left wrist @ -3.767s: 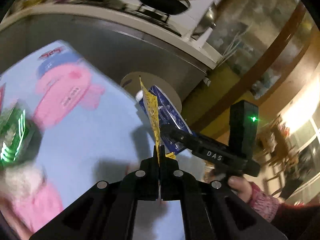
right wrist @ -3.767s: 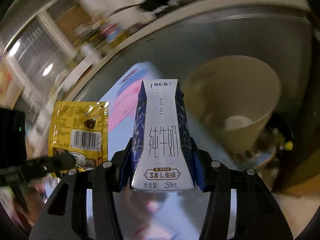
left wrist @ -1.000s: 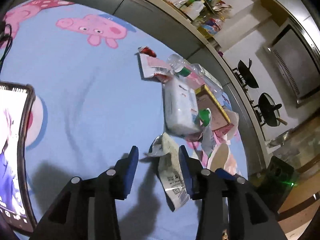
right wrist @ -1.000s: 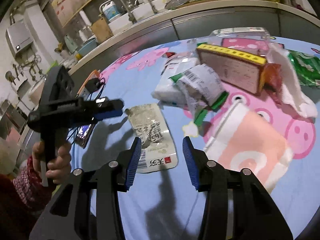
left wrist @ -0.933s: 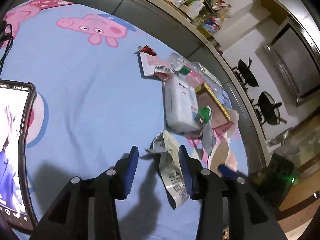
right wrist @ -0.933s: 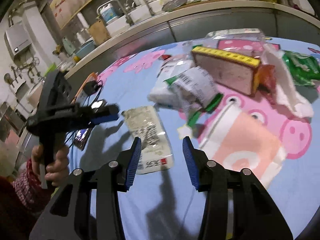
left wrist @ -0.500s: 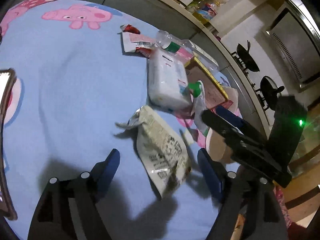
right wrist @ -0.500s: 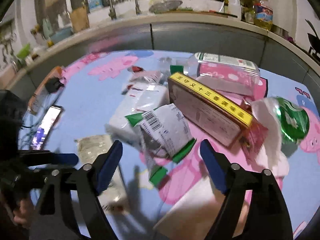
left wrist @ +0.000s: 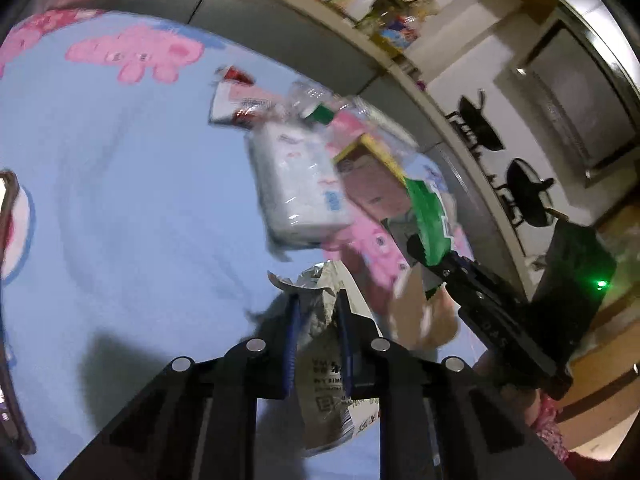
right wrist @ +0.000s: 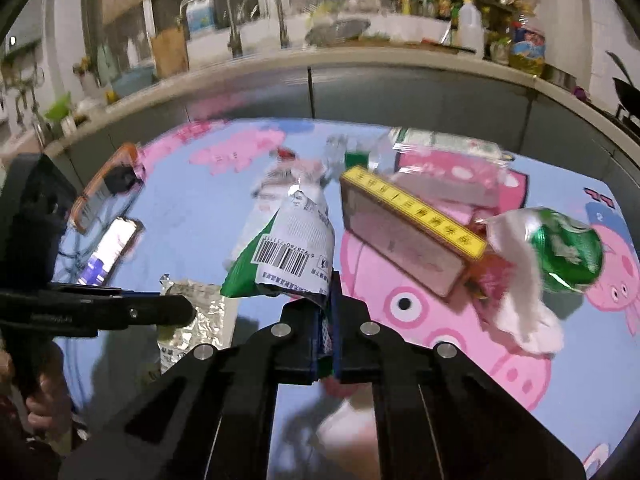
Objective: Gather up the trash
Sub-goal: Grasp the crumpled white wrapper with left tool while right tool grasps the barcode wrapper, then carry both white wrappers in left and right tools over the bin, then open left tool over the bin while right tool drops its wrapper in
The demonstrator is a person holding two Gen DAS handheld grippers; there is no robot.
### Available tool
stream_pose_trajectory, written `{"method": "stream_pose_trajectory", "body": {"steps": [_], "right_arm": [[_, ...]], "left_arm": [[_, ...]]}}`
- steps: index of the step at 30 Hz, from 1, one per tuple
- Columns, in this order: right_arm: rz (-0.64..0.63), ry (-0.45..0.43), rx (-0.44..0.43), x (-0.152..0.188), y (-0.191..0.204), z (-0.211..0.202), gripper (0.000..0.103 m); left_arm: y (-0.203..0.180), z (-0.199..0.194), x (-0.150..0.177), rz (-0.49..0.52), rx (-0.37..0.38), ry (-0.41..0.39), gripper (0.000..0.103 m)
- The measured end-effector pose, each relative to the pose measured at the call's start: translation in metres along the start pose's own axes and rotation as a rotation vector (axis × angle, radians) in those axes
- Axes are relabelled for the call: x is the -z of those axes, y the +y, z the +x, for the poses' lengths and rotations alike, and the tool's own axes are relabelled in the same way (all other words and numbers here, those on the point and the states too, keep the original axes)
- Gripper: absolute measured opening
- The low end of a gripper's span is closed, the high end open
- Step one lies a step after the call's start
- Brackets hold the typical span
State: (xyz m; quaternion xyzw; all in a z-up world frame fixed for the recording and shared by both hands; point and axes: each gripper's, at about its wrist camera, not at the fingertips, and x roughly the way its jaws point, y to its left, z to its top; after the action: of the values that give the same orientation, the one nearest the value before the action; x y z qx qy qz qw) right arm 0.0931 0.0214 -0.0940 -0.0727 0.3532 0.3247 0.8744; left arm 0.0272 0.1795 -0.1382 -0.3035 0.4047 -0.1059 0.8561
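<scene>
My left gripper [left wrist: 317,312] is shut on a crumpled silver foil pouch [left wrist: 332,376] with black print, held just over the blue cartoon-pig tablecloth [left wrist: 120,208]. The pouch also shows in the right wrist view [right wrist: 196,320], under the left gripper's fingers. My right gripper [right wrist: 329,300] is shut on the bottom edge of a green and white wrapper [right wrist: 292,252] with a barcode. In the left wrist view that wrapper [left wrist: 430,216] stands up from the right gripper's tip.
A trash pile lies on the cloth: a white tissue pack [left wrist: 296,188], a yellow-edged box [right wrist: 408,232], a pink packet [right wrist: 448,184], a crushed green can [right wrist: 568,248] with white tissue, a clear plastic bottle [left wrist: 316,104]. A phone [right wrist: 108,256] lies at the left. Kitchen counter behind.
Both grippers were open half a second ago. Now the left has closed on the silver pouch and the right on the green and white wrapper, which is lifted upright.
</scene>
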Motion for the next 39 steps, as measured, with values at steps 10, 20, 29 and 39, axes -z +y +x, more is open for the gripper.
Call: {"method": "stream_pose_trajectory", "body": {"steps": [10, 20, 29, 39], "right_arm": [[0.292, -0.087, -0.007, 0.024, -0.101, -0.067, 0.004], [0.58, -0.16, 0.156, 0.084, -0.248, -0.149, 0.005], [0.771, -0.181, 0.354, 0.158, -0.374, -0.204, 0.007], [0.821, -0.112, 0.414, 0.187, -0.448, -0.193, 0.021]], "left_arm": [[-0.082, -0.008, -0.033, 0.15, 0.089, -0.031, 0.018], [-0.262, 0.113, -0.054, 0.452, 0.224, 0.098, 0.018], [-0.413, 0.257, -0.033, 0.629, 0.27, 0.225, 0.018], [-0.485, 0.366, 0.001, 0.763, 0.187, 0.283, 0.018]]}}
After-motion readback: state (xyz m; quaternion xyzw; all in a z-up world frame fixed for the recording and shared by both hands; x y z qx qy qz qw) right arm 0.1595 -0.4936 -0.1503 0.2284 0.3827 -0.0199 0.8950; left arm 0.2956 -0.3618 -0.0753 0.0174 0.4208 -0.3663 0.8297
